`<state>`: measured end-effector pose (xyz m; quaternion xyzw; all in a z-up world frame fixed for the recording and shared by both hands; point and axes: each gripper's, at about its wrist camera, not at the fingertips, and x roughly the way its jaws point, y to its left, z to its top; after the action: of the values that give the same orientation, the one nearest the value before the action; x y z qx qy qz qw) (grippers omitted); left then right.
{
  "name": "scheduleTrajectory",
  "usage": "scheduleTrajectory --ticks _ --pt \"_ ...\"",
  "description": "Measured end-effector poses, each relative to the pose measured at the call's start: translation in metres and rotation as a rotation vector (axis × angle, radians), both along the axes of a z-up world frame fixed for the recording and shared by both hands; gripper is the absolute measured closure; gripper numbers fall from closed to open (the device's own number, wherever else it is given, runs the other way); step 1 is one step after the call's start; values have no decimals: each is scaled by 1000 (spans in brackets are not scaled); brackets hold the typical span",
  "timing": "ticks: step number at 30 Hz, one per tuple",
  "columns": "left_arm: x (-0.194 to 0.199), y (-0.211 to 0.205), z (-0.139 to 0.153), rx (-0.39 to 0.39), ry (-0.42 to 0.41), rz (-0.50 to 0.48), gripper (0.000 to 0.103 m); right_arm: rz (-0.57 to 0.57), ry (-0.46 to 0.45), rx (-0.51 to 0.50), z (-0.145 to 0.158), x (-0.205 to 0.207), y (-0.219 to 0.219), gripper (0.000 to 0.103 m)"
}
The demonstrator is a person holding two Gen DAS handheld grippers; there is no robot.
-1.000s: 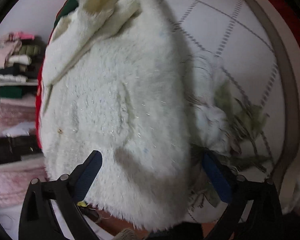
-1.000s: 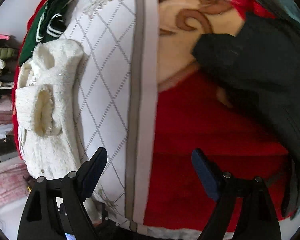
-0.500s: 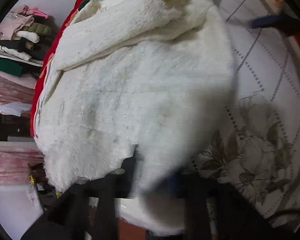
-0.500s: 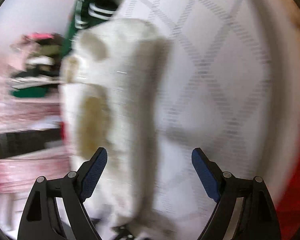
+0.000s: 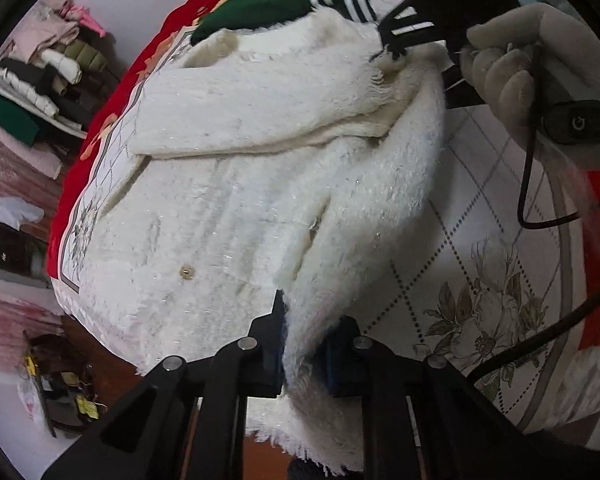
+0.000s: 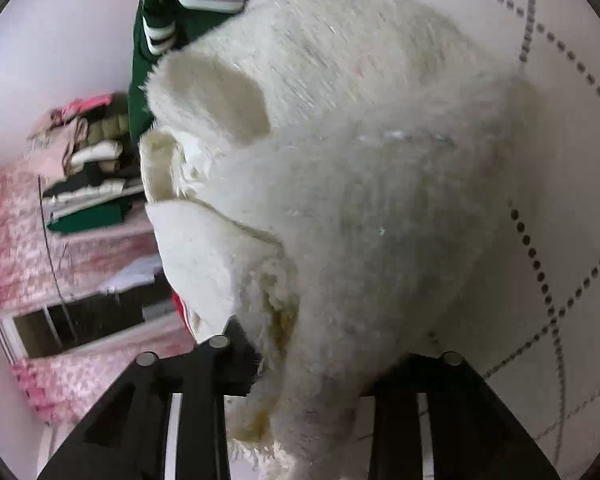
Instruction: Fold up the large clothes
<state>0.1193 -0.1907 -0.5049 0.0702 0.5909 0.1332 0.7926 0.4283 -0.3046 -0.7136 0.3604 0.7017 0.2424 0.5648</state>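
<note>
A fluffy white garment (image 5: pixel 220 208) lies on a white quilted bed cover (image 5: pixel 492 248), one sleeve folded across its top. My left gripper (image 5: pixel 304 344) is shut on the garment's near hem edge. My right gripper (image 5: pixel 392 46), held by a gloved hand, grips the far shoulder edge. In the right wrist view the white garment (image 6: pixel 360 184) fills the frame, and the right gripper (image 6: pixel 320 364) is closed on a thick fold of it.
A green garment with white stripes (image 5: pixel 276 4) lies beyond the white one, also in the right wrist view (image 6: pixel 172 20). A red blanket (image 5: pixel 96 136) lies under the cover. Folded clothes are stacked on a shelf (image 5: pixel 40 80) at left. A black cable (image 5: pixel 528 184) hangs at right.
Both grippers were open a second ago. The left has closed on the hem edge; the right swung left from the red blanket onto the white garment and closed on it.
</note>
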Motion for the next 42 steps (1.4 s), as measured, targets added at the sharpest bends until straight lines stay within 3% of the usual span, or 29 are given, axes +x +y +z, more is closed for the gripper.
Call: scheduleTrajectory --ticks 7,9,11,14,18,24,27,29,30,31,34,36,37,38,39,42 --pt "-8 53 48 -129 -67 74 92 46 -113 -108 116 -8 43 79" --pt "-10 84 64 -197 -87 113 91 77 -147 -161 145 -7 63 79" --pt "-9 114 70 -235 -84 143 88 150 -216 -261 178 -5 108 79" --pt "-8 173 72 -283 -96 231 88 206 -242 -336 200 -6 167 79" --pt "-5 255 52 -308 -89 335 86 256 -240 -415 196 1 249 79" --pt "1 371 -16 -327 -18 461 86 298 -179 -565 138 14 363 74" --pt "1 410 -42 -397 7 508 85 350 -158 -623 107 20 398 57" --pt "-1 424 -51 -404 18 520 85 374 -176 -575 102 22 411 34" --pt "-3 427 -50 -402 15 527 85 378 -190 -527 104 22 413 21" --pt "-7 430 -47 -409 6 536 85 386 -219 -446 111 21 413 17" --pt "-23 432 -32 -421 -26 581 85 423 -257 -242 135 19 390 17" --pt "-32 430 -23 -448 -57 604 76 374 -256 -162 151 21 348 17" --pt "-36 425 -18 -457 -76 616 54 330 -271 -160 159 23 319 17" --pt "-38 420 -15 -459 -86 623 20 280 -291 -187 166 26 283 17" --pt "-38 414 -13 -466 -99 623 8 250 -301 -215 169 28 262 17" --pt "-29 399 -19 -448 -84 633 5 138 -297 -373 155 39 177 17"
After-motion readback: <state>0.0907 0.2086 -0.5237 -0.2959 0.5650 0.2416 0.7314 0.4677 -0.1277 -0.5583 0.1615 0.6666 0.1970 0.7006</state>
